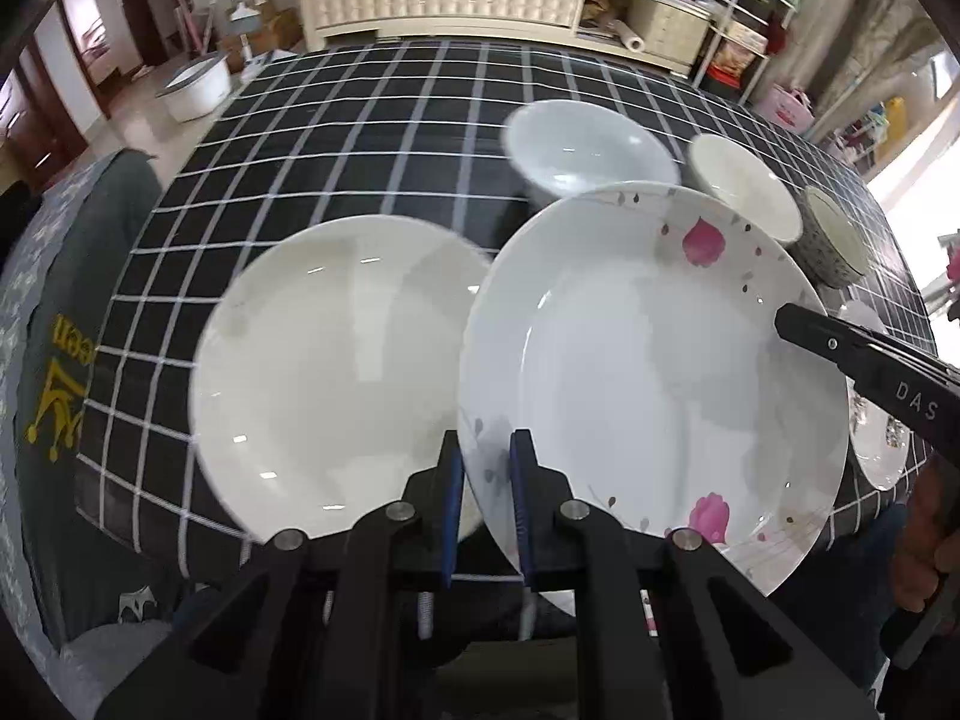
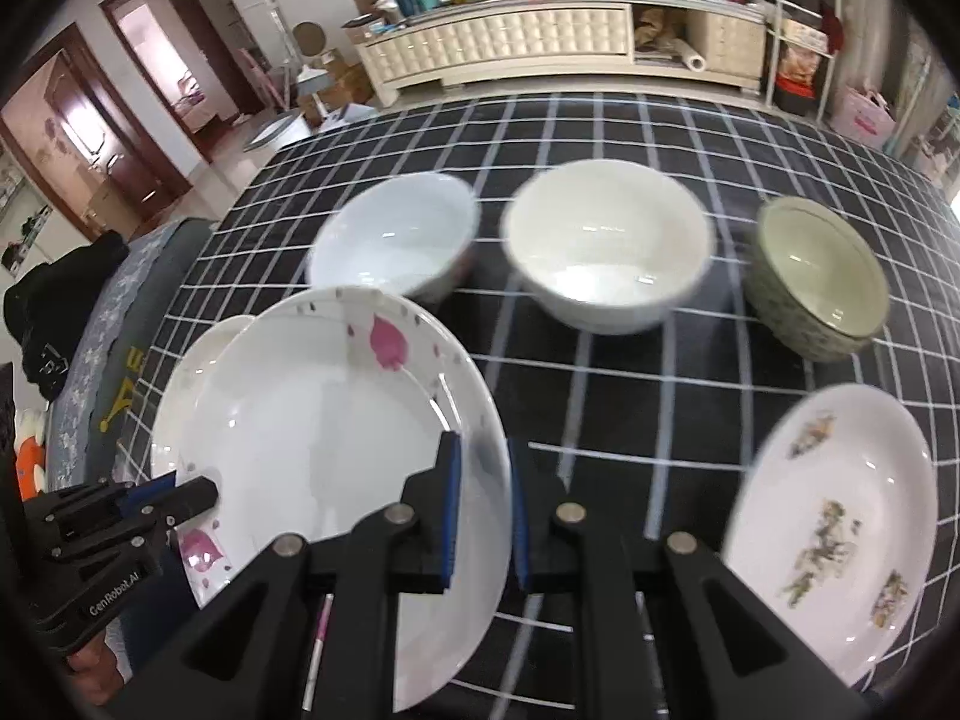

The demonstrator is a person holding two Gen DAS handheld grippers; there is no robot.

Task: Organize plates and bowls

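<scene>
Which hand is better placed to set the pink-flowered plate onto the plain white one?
Left, probably. Both grippers, left and right, pinch the flowered plate, but the plain plate lies directly beside the left one.

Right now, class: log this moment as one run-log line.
left gripper: shut on pink-flower plate | right gripper: shut on opposite rim | plate: above plain plate

"DAS" marks the right tongs [image 1: 792, 324]; "GenRobot.AI" marks the left tongs [image 2: 201, 495].

Surface [image 2: 600, 360]: covered by a black cloth with a white grid. Cream cabinet [image 2: 510, 48] behind it, top cluttered with boxes. White basin [image 1: 198, 87] on the floor; brown doors [image 2: 72, 132] at left.
</scene>
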